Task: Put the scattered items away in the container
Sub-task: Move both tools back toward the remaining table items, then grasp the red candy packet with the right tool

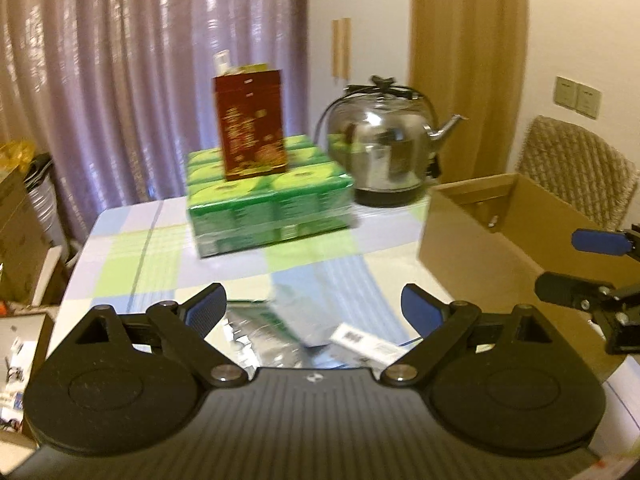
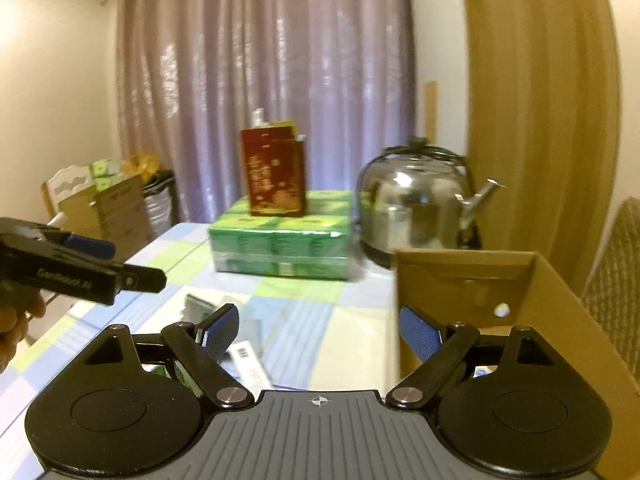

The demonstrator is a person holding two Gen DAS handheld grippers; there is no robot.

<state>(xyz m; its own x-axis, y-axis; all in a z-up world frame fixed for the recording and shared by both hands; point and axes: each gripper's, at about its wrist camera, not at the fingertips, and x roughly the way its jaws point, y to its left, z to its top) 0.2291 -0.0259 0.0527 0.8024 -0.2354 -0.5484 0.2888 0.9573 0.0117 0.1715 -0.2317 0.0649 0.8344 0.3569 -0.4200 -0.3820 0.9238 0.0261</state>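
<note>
Two handheld grippers hover above a table [image 1: 132, 240] covered in a pastel checked cloth. From the left wrist camera, the left gripper [image 1: 314, 308] has its blue-padded fingers [image 1: 206, 310] spread wide apart with nothing between them. Just below and between those fingers lie the scattered items, blurred: a silvery foil packet [image 1: 280, 320] and a white strip with a barcode [image 1: 366, 340], both flat on the cloth. Right of the fingers stands an open cardboard box [image 1: 472, 240], and the right gripper [image 1: 560, 266] reaches in over its near edge. From the right wrist camera, the right gripper's fingers are also spread wide and empty, the right fingertip in front of the box wall. Ahead of both sit a green multipack [image 1: 268, 200] topped by a red carton [image 1: 250, 124] and a steel kettle [image 1: 380, 144].
</note>
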